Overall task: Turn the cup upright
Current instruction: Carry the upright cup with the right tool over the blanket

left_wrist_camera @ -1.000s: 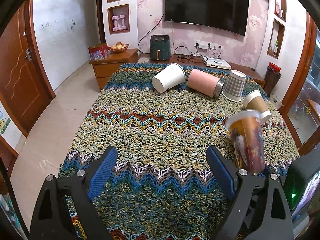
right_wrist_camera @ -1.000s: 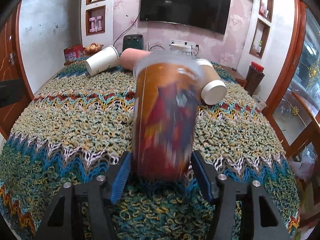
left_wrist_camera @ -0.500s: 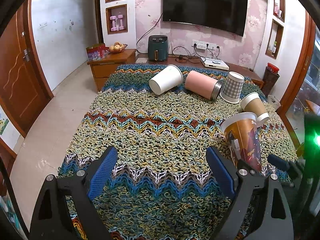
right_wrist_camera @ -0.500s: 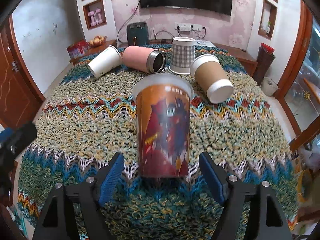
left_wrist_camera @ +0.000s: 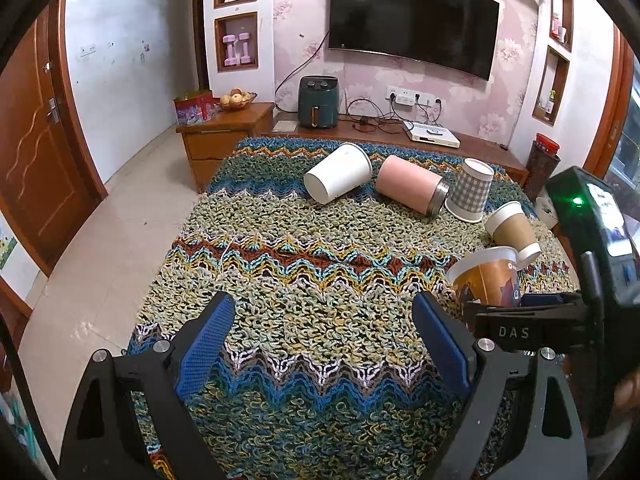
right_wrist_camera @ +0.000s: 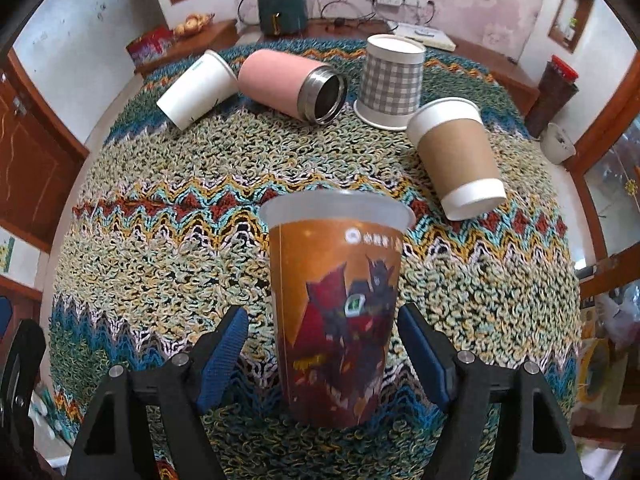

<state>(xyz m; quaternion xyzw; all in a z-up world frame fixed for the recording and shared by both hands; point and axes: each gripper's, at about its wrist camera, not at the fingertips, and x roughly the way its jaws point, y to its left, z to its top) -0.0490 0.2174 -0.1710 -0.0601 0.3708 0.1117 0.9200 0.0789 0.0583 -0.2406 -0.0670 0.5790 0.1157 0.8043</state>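
An orange printed cup (right_wrist_camera: 336, 312) stands upright, mouth up, on the knitted zigzag cloth (right_wrist_camera: 160, 240). My right gripper (right_wrist_camera: 324, 352) is open, its blue pads on either side of the cup and clear of it. In the left wrist view the same cup (left_wrist_camera: 488, 280) stands at the right, partly behind the right gripper's body. My left gripper (left_wrist_camera: 320, 344) is open and empty over the near middle of the cloth (left_wrist_camera: 300, 280).
Farther back, a white paper cup (right_wrist_camera: 196, 88), a pink steel tumbler (right_wrist_camera: 292, 84) and a brown sleeved cup (right_wrist_camera: 460, 156) lie on their sides. A grey checked cup (right_wrist_camera: 392, 80) stands upside down. A wooden cabinet and TV wall are behind.
The right gripper opened, let go of the orange cup and drew back and up. The cup went from held and blurred to standing still. The left gripper stayed open, shifting slightly.
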